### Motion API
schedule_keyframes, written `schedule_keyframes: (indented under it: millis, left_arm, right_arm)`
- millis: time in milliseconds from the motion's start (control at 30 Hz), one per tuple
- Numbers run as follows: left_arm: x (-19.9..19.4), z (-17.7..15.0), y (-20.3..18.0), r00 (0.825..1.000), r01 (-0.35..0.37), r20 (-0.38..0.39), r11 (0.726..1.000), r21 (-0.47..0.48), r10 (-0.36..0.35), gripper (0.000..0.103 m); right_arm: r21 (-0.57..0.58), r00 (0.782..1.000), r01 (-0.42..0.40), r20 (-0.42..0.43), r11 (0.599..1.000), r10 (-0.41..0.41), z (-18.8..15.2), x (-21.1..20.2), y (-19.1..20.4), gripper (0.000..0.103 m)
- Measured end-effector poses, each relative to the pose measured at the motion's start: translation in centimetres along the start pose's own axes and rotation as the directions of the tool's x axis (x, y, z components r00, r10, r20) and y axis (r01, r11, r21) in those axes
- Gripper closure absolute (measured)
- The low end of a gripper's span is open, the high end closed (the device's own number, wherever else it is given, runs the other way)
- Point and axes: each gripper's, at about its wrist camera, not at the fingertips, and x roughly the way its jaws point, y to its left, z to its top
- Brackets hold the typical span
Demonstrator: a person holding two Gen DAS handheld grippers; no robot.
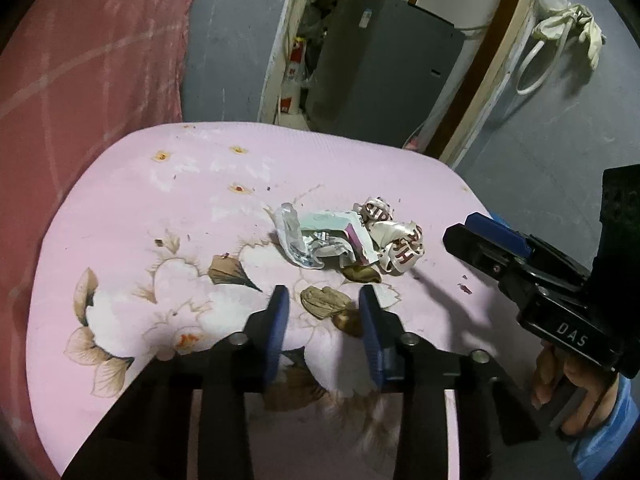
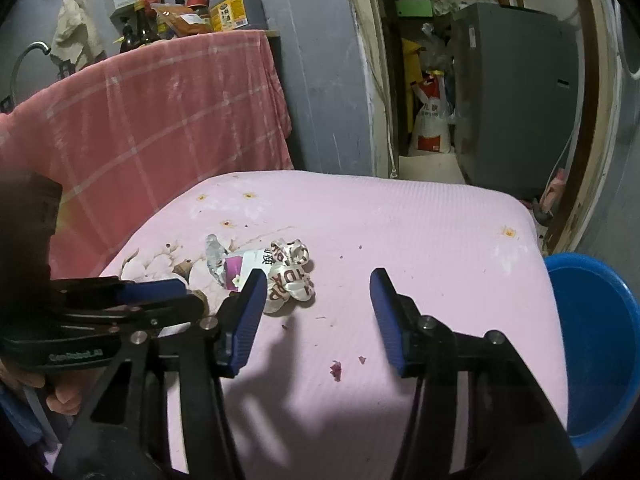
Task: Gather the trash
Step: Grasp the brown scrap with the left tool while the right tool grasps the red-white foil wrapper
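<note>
Left hand-held gripper [image 1: 324, 312] stands spread around a brown shell [image 1: 323, 302], not yet pinching; right hand-held gripper [image 2: 318, 312] spread, empty. Wrappers [image 1: 340, 240] wait mid-tabletop [image 1: 140, 208]; blue basin [image 2: 600, 340] looks empty.

On the pink floral table cover [image 1: 140, 200] I count one small heap of trash: two crumpled white wrappers with red lettering [image 1: 396, 248], one torn packet with purple print [image 1: 352, 240], one clear plastic scrap [image 1: 290, 228] and two brown shell pieces [image 1: 324, 302]. I hold two grippers, left [image 1: 324, 300] and right [image 2: 318, 280]. One blue basin [image 2: 600, 340] stands beside the table.
</note>
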Motion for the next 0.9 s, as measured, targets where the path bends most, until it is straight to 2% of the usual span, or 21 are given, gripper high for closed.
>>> schedule_keyframes:
  millis: [67,200,333,433,533,633,733,900]
  left_arm:
    - [0.2,0.2,0.2,1.0,0.01,-0.011,1.0,-0.011,-0.01,0.083]
    - [0.3,0.2,1.0,0.998,0.042,-0.033,0.997,-0.057,-0.044,0.084]
    - [-0.3,0.0,1.7,0.997,0.072,-0.032,0.994,-0.086,-0.075,0.094]
    - [-0.8,-0.3,2.2,0.997,0.068,-0.032,0.993,-0.094,-0.072,0.098]
    - [-1.0,-0.7,2.7,0.996,0.077,-0.033,0.989,-0.125,-0.082,0.099]
    - [-1.1,-0.6,3.2,0.994,0.096,-0.035,0.984,-0.148,-0.102,0.099]
    - [-1.3,-0.4,2.9,0.995,0.084,-0.034,0.987,-0.134,-0.089,0.099]
    - [-1.3,-0.3,2.5,0.997,0.068,-0.036,0.991,-0.114,-0.073,0.1]
  right_arm:
    - [0.007,1.0,-0.009,-0.01,1.0,0.009,0.1,0.2,-0.2,0.052]
    - [0.005,0.999,-0.03,-0.041,1.0,0.03,0.1,0.7,-0.1,0.052]
    - [-0.01,0.997,-0.045,-0.066,0.999,0.044,0.2,1.2,0.2,0.052]
    - [-0.013,0.995,-0.067,-0.081,0.998,0.065,0.3,1.6,0.7,0.052]
    - [-0.013,0.992,-0.079,-0.1,0.997,0.078,0.5,2.3,1.0,0.053]
    - [-0.004,0.988,-0.091,-0.124,0.996,0.09,0.7,3.2,1.0,0.059]
    - [0.016,0.981,-0.107,-0.16,0.994,0.108,0.7,4.2,1.0,0.066]
    - [0.024,0.974,-0.133,-0.183,0.991,0.136,0.6,4.7,1.0,0.069]
